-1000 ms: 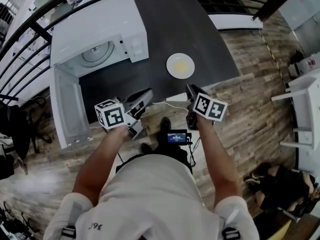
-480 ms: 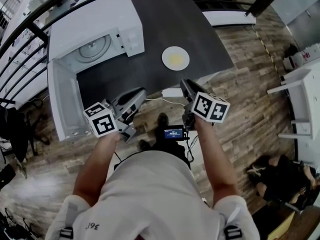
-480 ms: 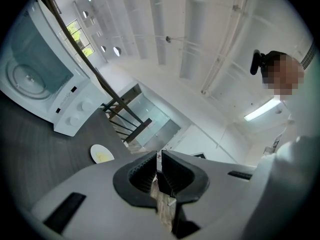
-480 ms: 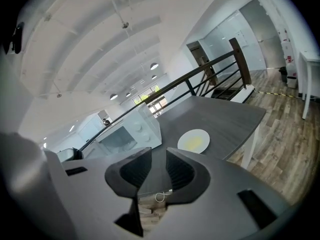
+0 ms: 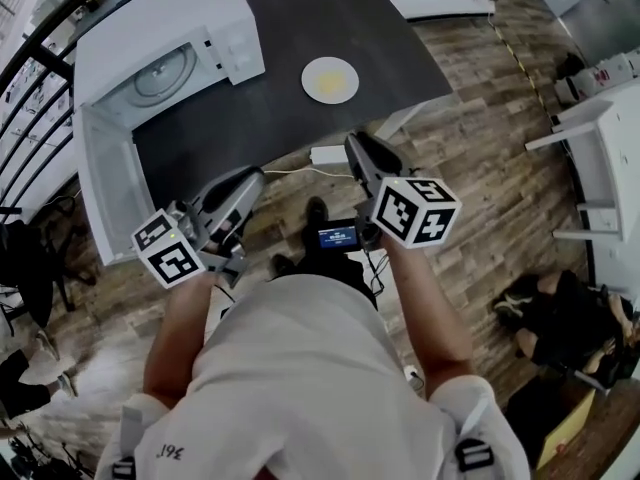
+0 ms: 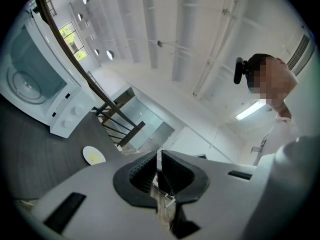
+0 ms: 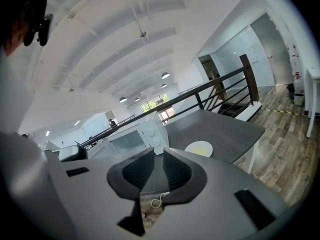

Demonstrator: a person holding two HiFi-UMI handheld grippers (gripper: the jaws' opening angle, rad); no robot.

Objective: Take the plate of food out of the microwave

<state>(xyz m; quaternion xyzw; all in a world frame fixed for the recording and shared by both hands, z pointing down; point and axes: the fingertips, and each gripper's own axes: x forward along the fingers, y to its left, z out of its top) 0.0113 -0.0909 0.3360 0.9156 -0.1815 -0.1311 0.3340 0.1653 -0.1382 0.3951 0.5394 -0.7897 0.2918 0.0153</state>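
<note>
The white plate (image 5: 330,79) with yellow food lies on the dark table (image 5: 340,8), to the right of the white microwave (image 5: 160,43). The microwave door (image 5: 105,193) hangs open, and only its glass turntable shows inside. My left gripper (image 5: 257,177) and my right gripper (image 5: 353,147) hover over the wooden floor, short of the table's near edge. Both are shut on nothing. The left gripper view has its gripper (image 6: 159,154) tilted upward, with the plate (image 6: 94,155) and microwave (image 6: 30,84) at the left. Beyond the right gripper (image 7: 159,151) are the plate (image 7: 199,148) and microwave (image 7: 135,136).
A white power strip (image 5: 328,155) and its cable lie on the floor by the table's edge. A small device with a lit screen (image 5: 337,236) sits near my feet. A black railing (image 5: 30,78) runs behind the microwave. White furniture (image 5: 600,118) stands at the right.
Both grippers have drawn back from the table toward my body, the left one lower and further left. The plate rests where it was on the table.
</note>
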